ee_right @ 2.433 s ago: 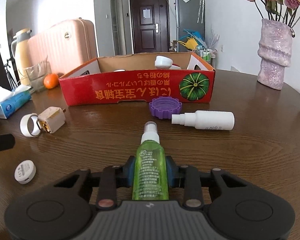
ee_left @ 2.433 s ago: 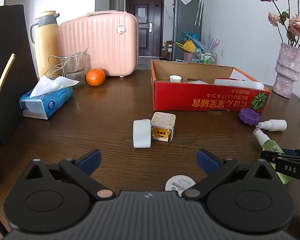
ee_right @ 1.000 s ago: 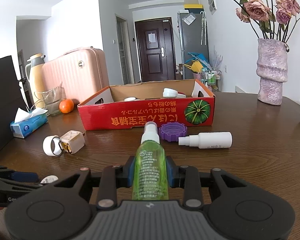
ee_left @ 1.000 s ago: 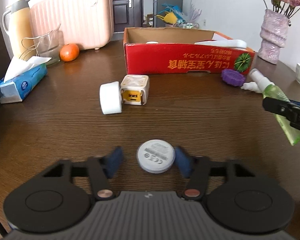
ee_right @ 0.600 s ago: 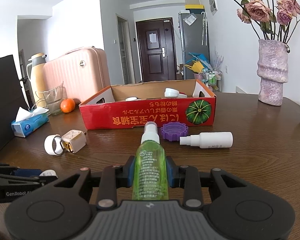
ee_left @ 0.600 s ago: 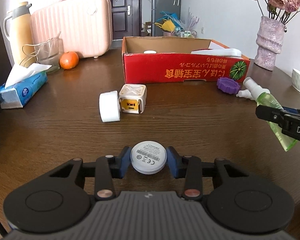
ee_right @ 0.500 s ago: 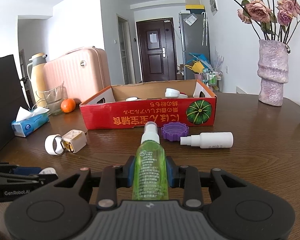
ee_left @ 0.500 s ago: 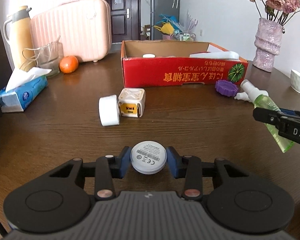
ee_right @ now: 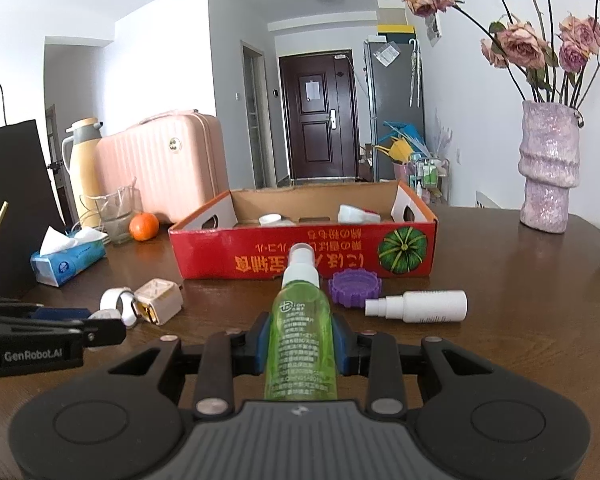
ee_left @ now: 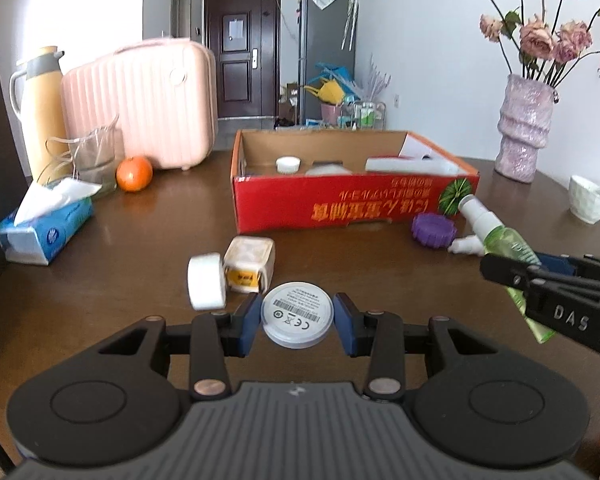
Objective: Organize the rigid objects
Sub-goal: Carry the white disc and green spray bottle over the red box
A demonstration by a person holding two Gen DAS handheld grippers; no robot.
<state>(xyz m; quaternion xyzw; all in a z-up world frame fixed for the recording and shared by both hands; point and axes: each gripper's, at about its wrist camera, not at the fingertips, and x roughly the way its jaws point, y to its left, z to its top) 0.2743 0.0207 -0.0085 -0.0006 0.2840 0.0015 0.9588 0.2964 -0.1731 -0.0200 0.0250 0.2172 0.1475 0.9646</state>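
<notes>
Now: disc (ee_left: 297,314) was clamped in left gripper (ee_left: 297,320) | bottle (ee_right: 301,334) was pinched in right gripper (ee_right: 301,350) | both best kept level and carried over box (ee_left: 352,210) rim before release

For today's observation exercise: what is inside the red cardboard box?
Inside the red cardboard box: a small white round cap and white containers. Its front wall hides the floor and anything lower.

Left gripper (ee_left: 296,322) jaws clamping white round disc (ee_left: 297,314), red cardboard box (ee_left: 352,208) beyond
</notes>
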